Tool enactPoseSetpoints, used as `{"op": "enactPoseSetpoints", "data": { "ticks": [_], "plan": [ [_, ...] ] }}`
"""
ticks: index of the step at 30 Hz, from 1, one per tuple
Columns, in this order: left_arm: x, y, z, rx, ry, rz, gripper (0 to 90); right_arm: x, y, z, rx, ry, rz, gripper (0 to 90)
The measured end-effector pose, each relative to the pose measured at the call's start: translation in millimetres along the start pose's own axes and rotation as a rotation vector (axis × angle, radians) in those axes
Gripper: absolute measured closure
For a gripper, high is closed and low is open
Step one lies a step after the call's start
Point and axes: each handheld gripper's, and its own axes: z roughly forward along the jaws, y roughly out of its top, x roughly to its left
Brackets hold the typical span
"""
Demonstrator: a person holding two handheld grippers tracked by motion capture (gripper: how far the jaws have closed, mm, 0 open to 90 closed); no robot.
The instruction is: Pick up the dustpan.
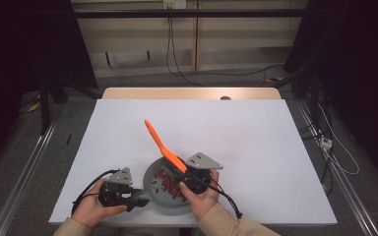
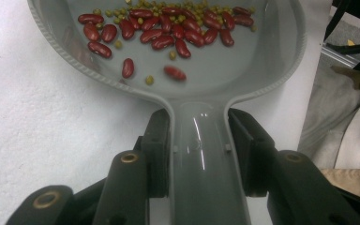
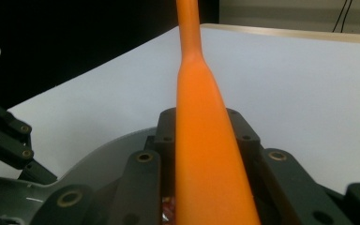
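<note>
Grey plastic pan (image 1: 153,173) of red beans (image 1: 166,183), lower centre: handle clamped by left gripper (image 1: 139,198); orange spatula (image 1: 163,146) clamped by right gripper (image 1: 181,173).

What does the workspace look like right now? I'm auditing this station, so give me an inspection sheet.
Surface: white table, wooden edge at the far side.
Job's things: grey pan near the person's edge, holding red beans and small green beans; orange spatula angled up and away over the pan.
Clutter: a small round object at the far table edge, too small to identify.
Grippers: left tool shut on the pan handle; right tool shut on the spatula's wide end.
Cables: black cable trails from the right tool; more cables on the floor behind.
Surroundings: dark curtains, metal floor rails.
</note>
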Motion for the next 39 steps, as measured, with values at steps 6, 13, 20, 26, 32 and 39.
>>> {"op": "enactPoseSetpoints", "data": {
  "ticks": [6, 13, 20, 26, 32, 39],
  "plan": [
    [-0.3, 0.2, 0.3, -0.002, 0.002, -0.005, 62.2, -40.2, 3.6, -19.6, -0.021, -0.062, -0.003, 70.6],
    [0.4, 0.4, 0.4, -0.001, 0.000, 0.000, 62.3, -77.6, -2.8, -29.0, -0.009, -0.119, 0.034, 70.6],
    [2.9, -0.7, 0.1, -0.021, 0.024, -0.009, 62.7, -83.6, 1.0, -33.0, -0.039, -0.097, 0.062, 70.6],
    [4.7, -1.6, 1.8, -0.020, 0.026, -0.005, 62.7, -85.9, 0.8, -34.1, -0.040, -0.077, 0.075, 70.6],
    [1.8, 3.2, 7.6, -0.026, 0.063, 0.019, 60.5, -83.5, 0.8, -33.8, -0.034, -0.067, 0.065, 70.6],
    [1.2, 5.7, 12.3, -0.019, 0.084, 0.029, 63.3, -86.7, 0.6, -37.0, -0.033, -0.081, 0.065, 70.6]
  ]
}}
